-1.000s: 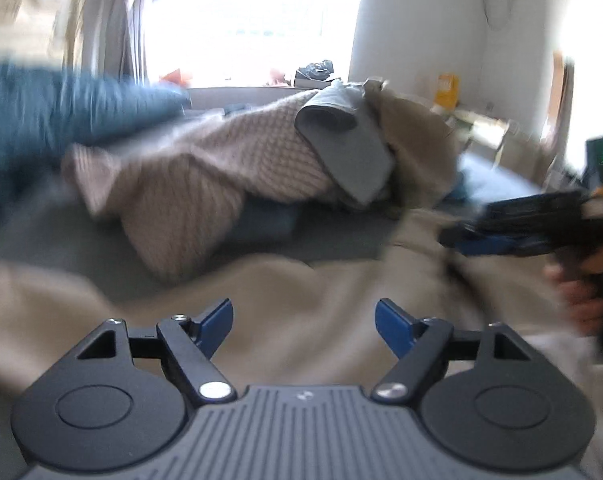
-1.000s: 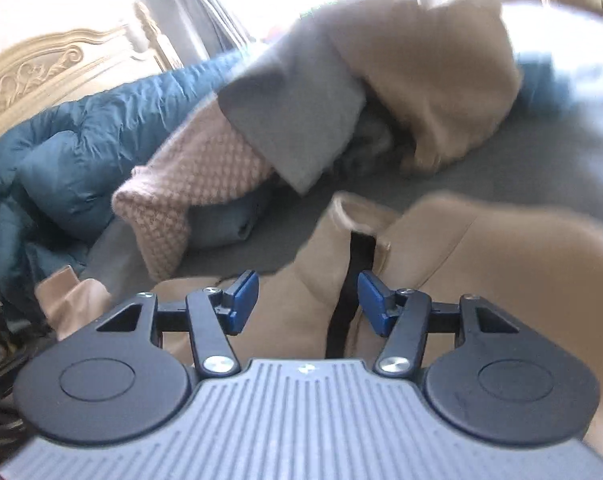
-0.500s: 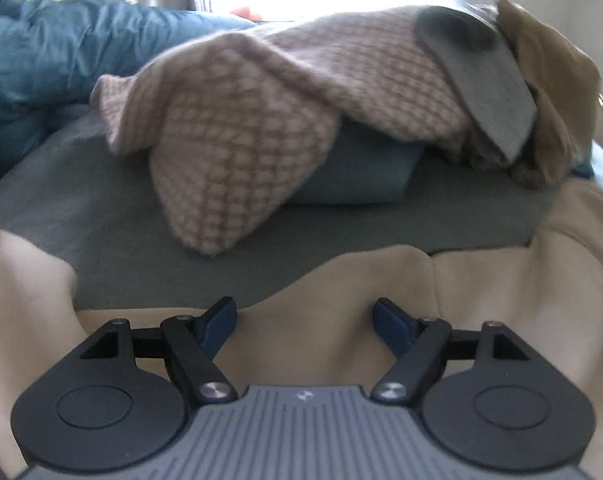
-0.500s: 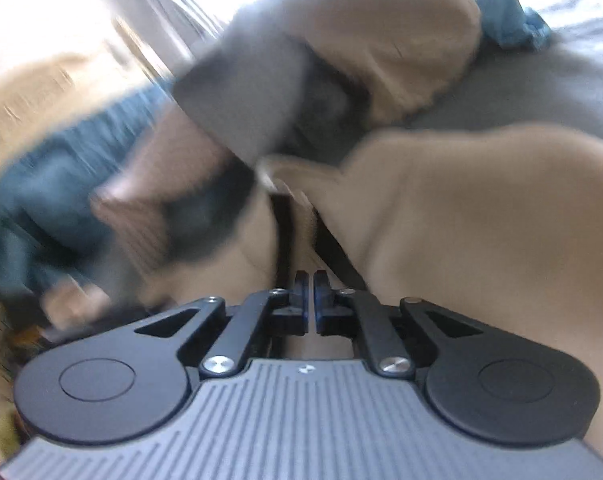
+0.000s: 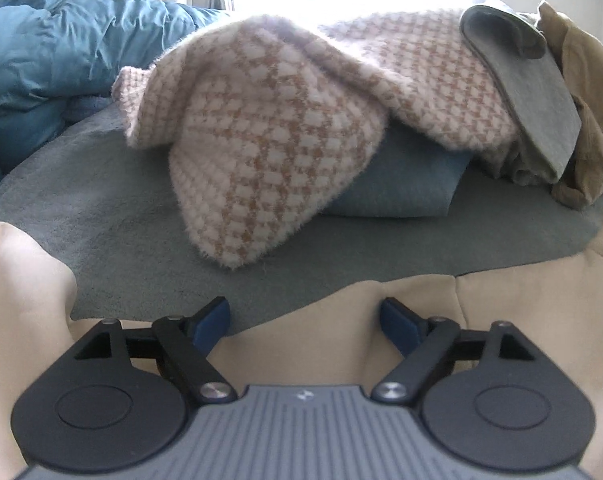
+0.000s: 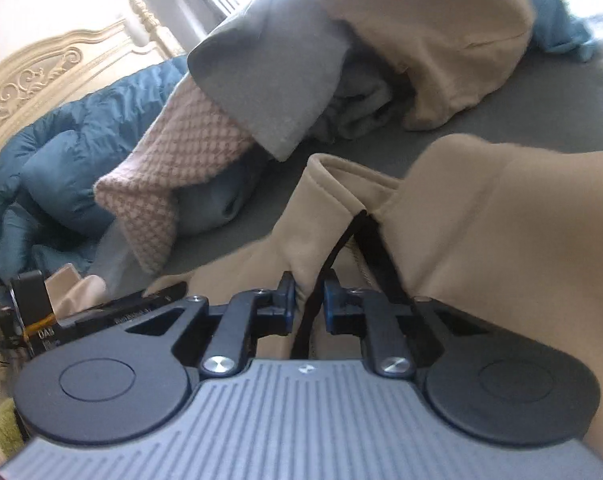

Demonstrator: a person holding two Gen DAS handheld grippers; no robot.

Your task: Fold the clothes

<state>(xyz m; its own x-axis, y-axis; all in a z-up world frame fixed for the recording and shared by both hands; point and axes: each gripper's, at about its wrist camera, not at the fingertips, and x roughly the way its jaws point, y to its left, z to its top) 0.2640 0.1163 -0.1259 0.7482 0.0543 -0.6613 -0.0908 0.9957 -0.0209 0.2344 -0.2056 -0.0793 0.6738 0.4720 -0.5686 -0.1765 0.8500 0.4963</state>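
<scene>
Bed [image 6: 561,120]; hand-held gripper [image 6: 307,304] seemingly pinching hoodie [image 6: 481,220]

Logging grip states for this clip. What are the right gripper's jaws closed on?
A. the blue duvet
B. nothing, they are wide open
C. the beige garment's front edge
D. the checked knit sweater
C: the right gripper has its jaws pinched on a fold of the beige garment beside its dark zipper.
</scene>
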